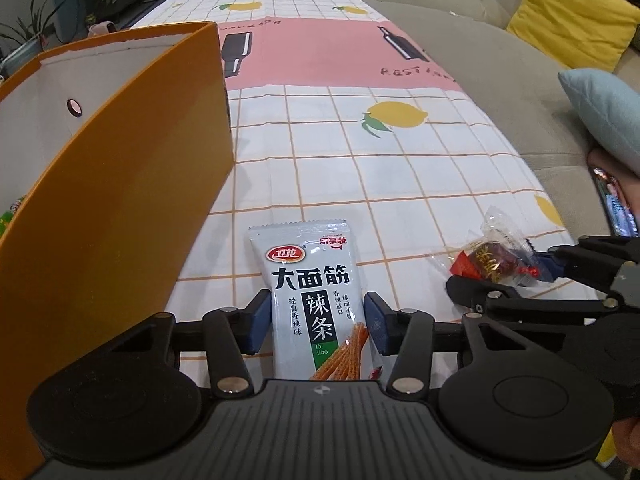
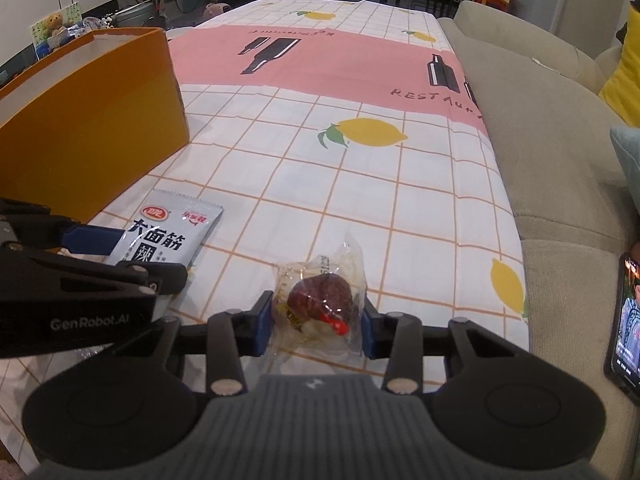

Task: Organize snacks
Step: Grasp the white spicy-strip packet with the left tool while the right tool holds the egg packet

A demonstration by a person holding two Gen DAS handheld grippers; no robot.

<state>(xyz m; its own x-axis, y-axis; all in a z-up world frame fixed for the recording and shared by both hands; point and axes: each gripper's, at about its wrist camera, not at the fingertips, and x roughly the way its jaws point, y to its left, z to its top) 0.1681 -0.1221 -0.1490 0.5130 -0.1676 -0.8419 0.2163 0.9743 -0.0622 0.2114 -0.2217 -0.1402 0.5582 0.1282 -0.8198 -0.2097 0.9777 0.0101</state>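
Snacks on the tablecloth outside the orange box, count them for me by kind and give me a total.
White spicy-strip packet: 1
Clear-wrapped dark red snack: 1
Total: 2
A green wrapper peeks out of the orange box; it is not counted, since it sits inside.

— What could be read on the silver snack packet (image 1: 316, 304) that lay just beside the orange box (image 1: 104, 216)?

— Big black characters, 大面筋, then 辣条 with "là tiáo" beneath, and a red oval logo, 卫龙.

— Anything else near the box?

— The left gripper (image 2: 132, 256) bore "GenRobot.AI" in grey. Beyond the box, the tablecloth (image 2: 320, 184) showed "RESTAU", cut off at its edge.
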